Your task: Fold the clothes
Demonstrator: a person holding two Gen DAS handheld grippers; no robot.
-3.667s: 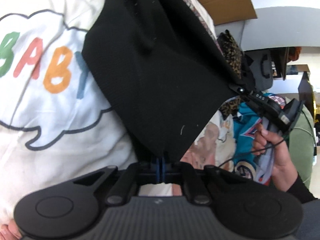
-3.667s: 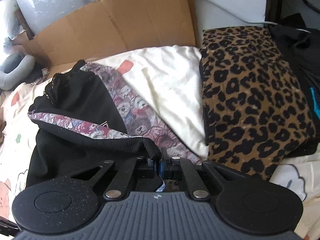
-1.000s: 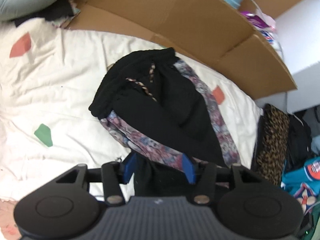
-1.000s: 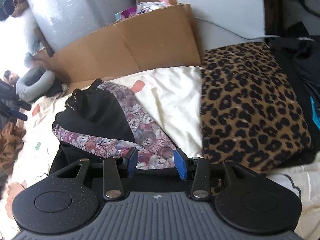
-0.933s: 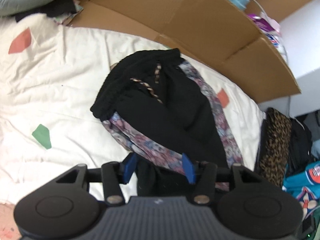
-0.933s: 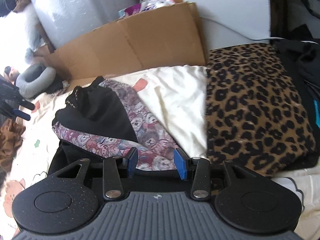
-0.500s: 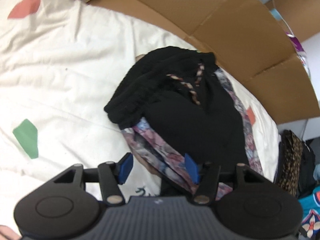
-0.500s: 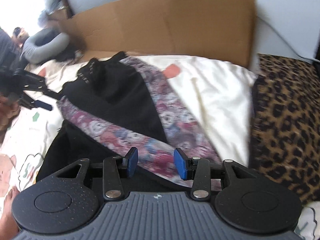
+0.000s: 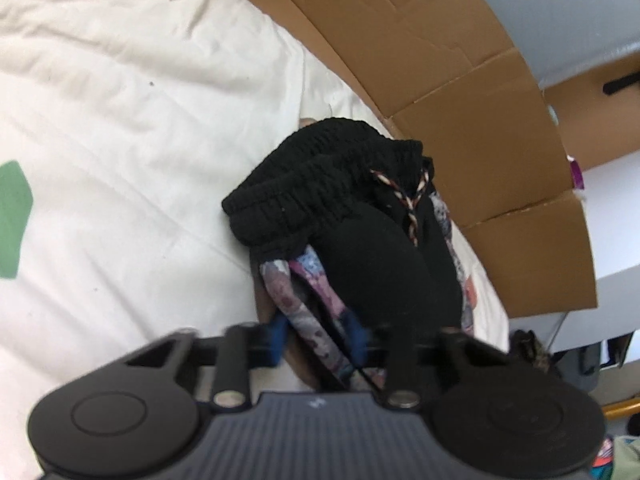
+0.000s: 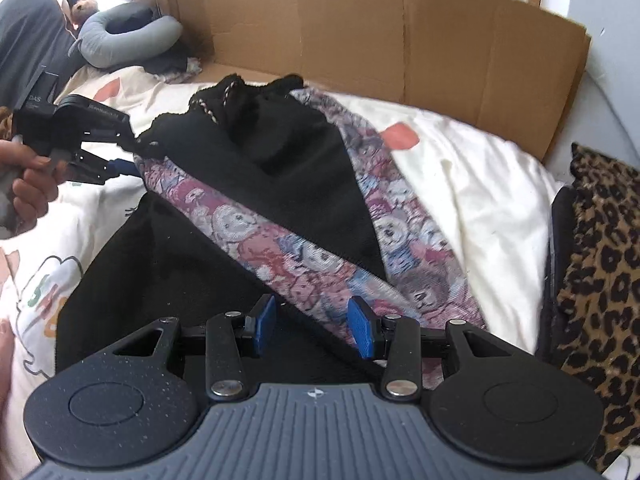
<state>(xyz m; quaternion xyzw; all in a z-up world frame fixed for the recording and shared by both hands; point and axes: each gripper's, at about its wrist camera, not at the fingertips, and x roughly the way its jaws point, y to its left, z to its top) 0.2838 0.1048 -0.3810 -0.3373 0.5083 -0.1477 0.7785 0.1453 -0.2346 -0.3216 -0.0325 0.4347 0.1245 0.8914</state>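
A black garment (image 9: 372, 264) with a bear-print lining and a braided drawstring lies folded on the cream bed sheet (image 9: 120, 100). My left gripper (image 9: 316, 338) is open at the garment's near left edge, with a fold of print fabric between its blurred blue pads. In the right wrist view the same garment (image 10: 288, 168) spreads across the middle. There the left gripper (image 10: 120, 148), held by a hand (image 10: 28, 184), reaches its waistband corner. My right gripper (image 10: 312, 328) is open just above the print band, gripping nothing.
Flattened cardboard (image 10: 360, 32) stands along the far side of the bed. A folded leopard-print piece (image 10: 600, 260) lies at the right. A grey neck pillow (image 10: 128, 36) sits at the back left. Bare sheet (image 10: 460, 168) shows between the garment and the leopard print.
Both grippers, shut on the garment 3.7 s ago, have let it go and it lies on the bed. The left gripper has moved in at its edge, pads now closer together.
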